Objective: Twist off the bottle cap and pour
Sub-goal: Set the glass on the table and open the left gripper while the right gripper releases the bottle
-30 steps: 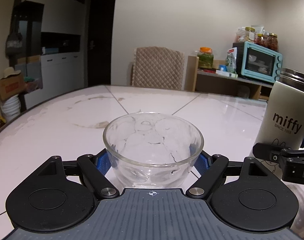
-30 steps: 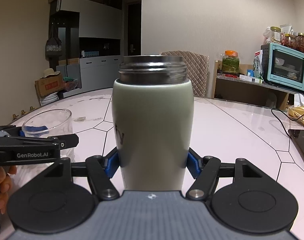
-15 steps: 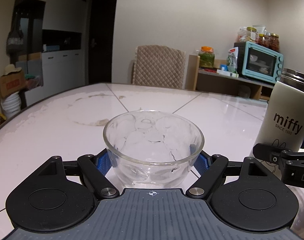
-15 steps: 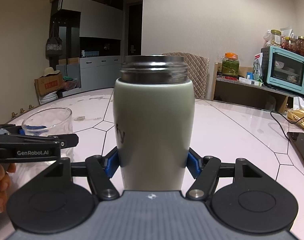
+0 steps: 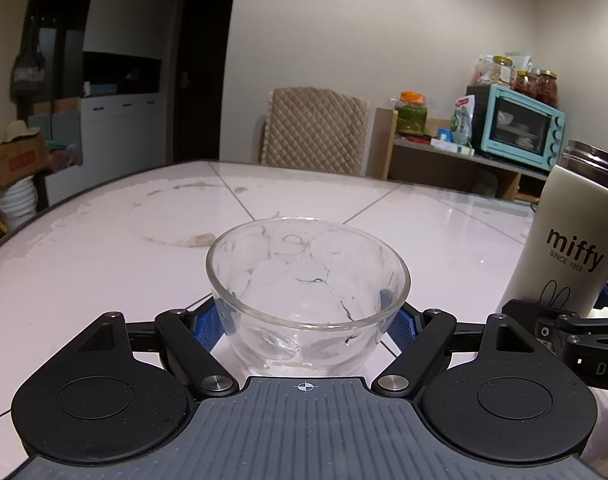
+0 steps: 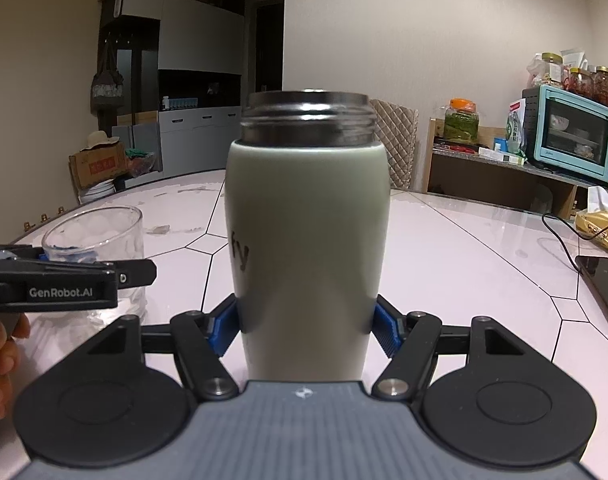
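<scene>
While the left wrist view looked straight down into the clear glass cup (image 5: 308,296), the left gripper (image 5: 308,322) had its blue pads pressed to both sides of the cup low on its wall — clamped on it, over the white table (image 5: 104,248). That view caught the bottle (image 5: 572,256) at its right edge with the full "miffy" print and rabbit ears; the right wrist view showed only the letters "fy". There the right gripper (image 6: 304,326) was clenched on the bottle's lower body — the threaded steel mouth (image 6: 306,118) uncapped. Only this view showed a phone (image 6: 602,286) on the table.
</scene>
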The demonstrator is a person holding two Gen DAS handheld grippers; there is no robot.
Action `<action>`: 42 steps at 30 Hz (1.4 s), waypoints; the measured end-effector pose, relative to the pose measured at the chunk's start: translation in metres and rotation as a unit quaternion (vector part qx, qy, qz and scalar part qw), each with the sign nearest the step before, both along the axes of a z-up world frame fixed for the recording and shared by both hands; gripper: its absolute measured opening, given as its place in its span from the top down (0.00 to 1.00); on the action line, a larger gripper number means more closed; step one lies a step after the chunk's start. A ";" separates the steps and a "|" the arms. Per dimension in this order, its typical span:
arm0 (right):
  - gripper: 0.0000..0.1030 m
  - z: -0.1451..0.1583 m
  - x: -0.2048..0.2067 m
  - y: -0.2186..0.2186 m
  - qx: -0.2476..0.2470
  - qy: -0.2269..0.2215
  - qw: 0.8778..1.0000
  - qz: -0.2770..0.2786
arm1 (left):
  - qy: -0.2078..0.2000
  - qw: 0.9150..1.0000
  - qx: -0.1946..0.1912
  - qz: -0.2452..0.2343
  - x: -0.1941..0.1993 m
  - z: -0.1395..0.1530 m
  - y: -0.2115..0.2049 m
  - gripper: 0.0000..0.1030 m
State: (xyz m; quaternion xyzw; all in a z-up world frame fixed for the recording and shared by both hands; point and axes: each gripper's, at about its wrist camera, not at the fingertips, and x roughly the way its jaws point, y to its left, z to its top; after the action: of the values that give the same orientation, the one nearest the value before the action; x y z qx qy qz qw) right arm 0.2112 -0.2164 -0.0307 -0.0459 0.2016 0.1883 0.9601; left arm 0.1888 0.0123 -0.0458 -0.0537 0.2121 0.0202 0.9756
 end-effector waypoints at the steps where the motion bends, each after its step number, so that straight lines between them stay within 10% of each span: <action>1: 0.32 0.000 0.000 0.000 0.001 0.001 1.000 0.000 | 0.001 1.000 -0.001 0.000 -0.001 0.000 0.003 0.18; 42: 0.07 -0.008 0.006 -0.008 0.019 0.018 1.000 -0.005 | 0.013 1.000 0.008 -0.009 0.005 0.003 -0.007 0.10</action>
State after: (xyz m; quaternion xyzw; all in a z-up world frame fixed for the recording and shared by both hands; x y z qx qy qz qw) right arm 0.2176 -0.2242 -0.0384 -0.0233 0.2153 0.1879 0.9580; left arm 0.1938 0.0055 -0.0424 -0.0438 0.2254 0.0134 0.9732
